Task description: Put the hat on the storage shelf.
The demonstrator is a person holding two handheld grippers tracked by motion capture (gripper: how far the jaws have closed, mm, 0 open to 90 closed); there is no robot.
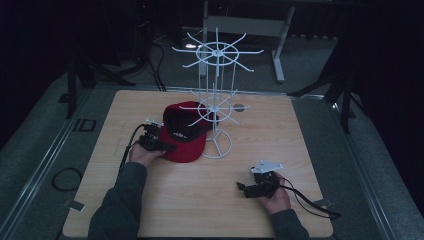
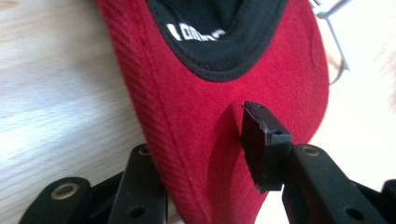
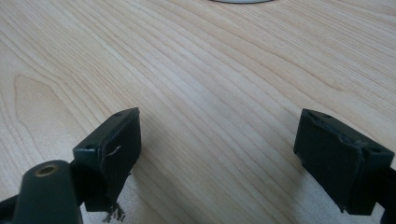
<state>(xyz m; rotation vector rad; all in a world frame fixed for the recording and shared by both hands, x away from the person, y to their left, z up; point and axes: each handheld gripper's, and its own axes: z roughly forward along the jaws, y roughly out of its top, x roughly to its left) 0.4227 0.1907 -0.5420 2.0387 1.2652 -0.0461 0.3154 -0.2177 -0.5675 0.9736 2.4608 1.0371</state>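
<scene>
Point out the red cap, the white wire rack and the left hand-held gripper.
red cap (image 1: 186, 150), high view, on its brim
white wire rack (image 1: 217, 51), high view, top hub
left hand-held gripper (image 1: 167, 146), high view, jaw tips

The gripper (image 2: 205, 154) straddles the red brim of the cap (image 2: 210, 93) on the wooden table (image 2: 56, 93).

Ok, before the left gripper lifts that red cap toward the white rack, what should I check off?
1. Cap brim sits between the left gripper jaws: ok.
2. Pads pressing firmly on the brim: cannot tell; one jaw is hidden under it.
3. Rack stands upright beside the cap: ok.
4. Rack hooks free of other items: ok.
5. Right gripper open, resting apart on the table: ok.
</scene>
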